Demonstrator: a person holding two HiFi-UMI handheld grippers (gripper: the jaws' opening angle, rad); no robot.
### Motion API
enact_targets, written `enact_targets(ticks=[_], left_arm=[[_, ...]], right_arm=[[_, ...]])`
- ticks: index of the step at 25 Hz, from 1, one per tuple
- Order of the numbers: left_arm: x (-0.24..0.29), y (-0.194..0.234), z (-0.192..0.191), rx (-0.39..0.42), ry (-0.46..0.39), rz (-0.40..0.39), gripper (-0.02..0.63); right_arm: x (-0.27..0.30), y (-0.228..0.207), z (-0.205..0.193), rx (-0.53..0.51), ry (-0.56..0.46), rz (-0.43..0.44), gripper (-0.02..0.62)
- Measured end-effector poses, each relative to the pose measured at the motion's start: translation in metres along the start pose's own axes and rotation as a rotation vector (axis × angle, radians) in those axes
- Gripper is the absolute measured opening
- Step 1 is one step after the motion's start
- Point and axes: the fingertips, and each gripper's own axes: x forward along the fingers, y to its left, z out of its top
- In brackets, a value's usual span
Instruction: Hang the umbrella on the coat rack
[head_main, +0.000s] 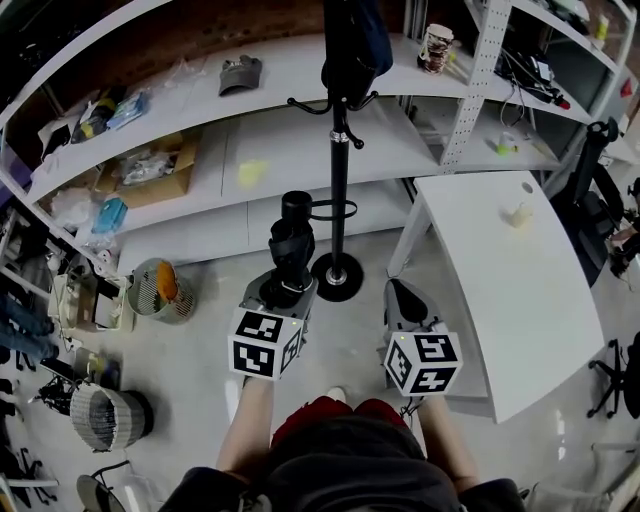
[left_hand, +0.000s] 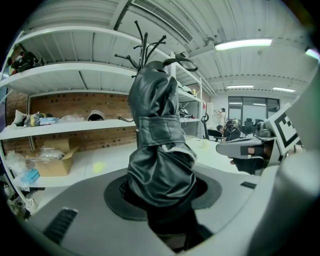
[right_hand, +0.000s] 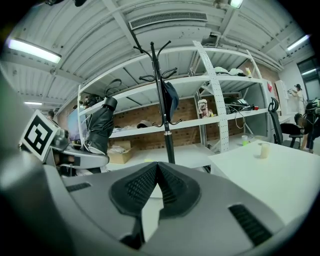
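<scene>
1. Over the floor, short of the coat rack, our left tool is clenched on the folded umbrella, which stands upright in it, below the hooks.
2. Our right tool is pinched closed and carries nothing.
3. The rack's base stands beside the worktop's left edge.
4. To hang it well, we judge we should raise the strap loop to a free hook, clear of the dark item on the rack, and release only once the hook bears it.
</scene>
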Motion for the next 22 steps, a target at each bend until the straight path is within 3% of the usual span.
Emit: enact_targets(ticks=[22], left_arm=[[0.085,0.035,0.014,0.086,0.064,0.045,0.19]], right_arm=[[0.051,-0.057,0.021,0.022,-0.015,-0.062,0.018]])
